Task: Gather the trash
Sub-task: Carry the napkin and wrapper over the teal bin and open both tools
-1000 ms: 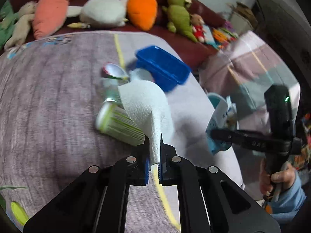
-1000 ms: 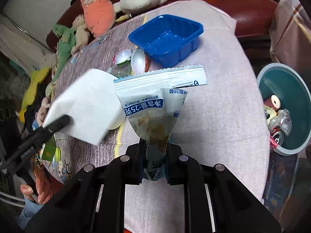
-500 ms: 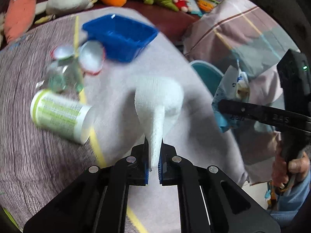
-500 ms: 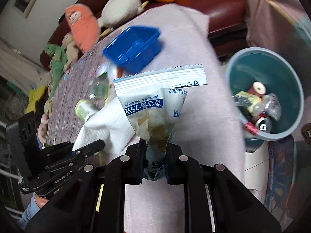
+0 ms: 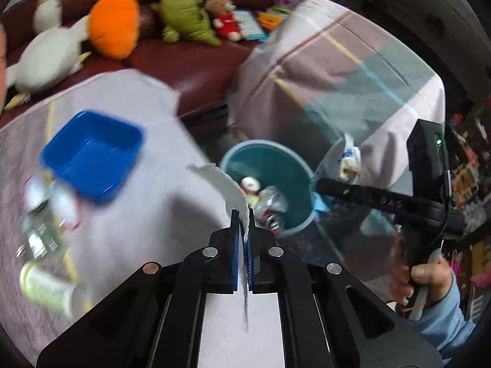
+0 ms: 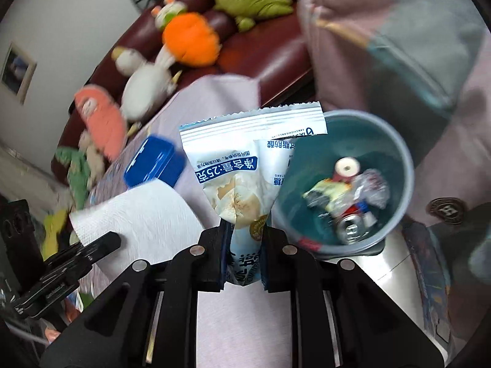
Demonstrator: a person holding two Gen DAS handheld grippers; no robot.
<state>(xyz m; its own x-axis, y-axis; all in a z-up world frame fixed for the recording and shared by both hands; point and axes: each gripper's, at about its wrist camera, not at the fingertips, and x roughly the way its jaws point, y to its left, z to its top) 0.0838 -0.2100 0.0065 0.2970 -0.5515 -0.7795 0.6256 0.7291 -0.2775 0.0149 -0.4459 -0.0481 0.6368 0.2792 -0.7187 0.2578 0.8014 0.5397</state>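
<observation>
Left gripper [image 5: 243,214]: jaws pinched tight on a white paper towel [image 5: 227,185], whose free end hangs over the table edge just beside the teal bin [image 5: 294,165]. Right gripper [image 6: 244,230]: jaws closed on the lower end of a blue-and-white snack wrapper [image 6: 245,165], held upright against the bin's [image 6: 402,165] near rim. Surroundings: bin holding cans and crumpled wrappers; blue tray [image 5: 92,156], a bottle [image 5: 43,230] and a green-labelled container [image 5: 46,291] on the cloth-covered table [image 5: 147,214]; plush toys [image 5: 113,27] on the maroon sofa behind.
</observation>
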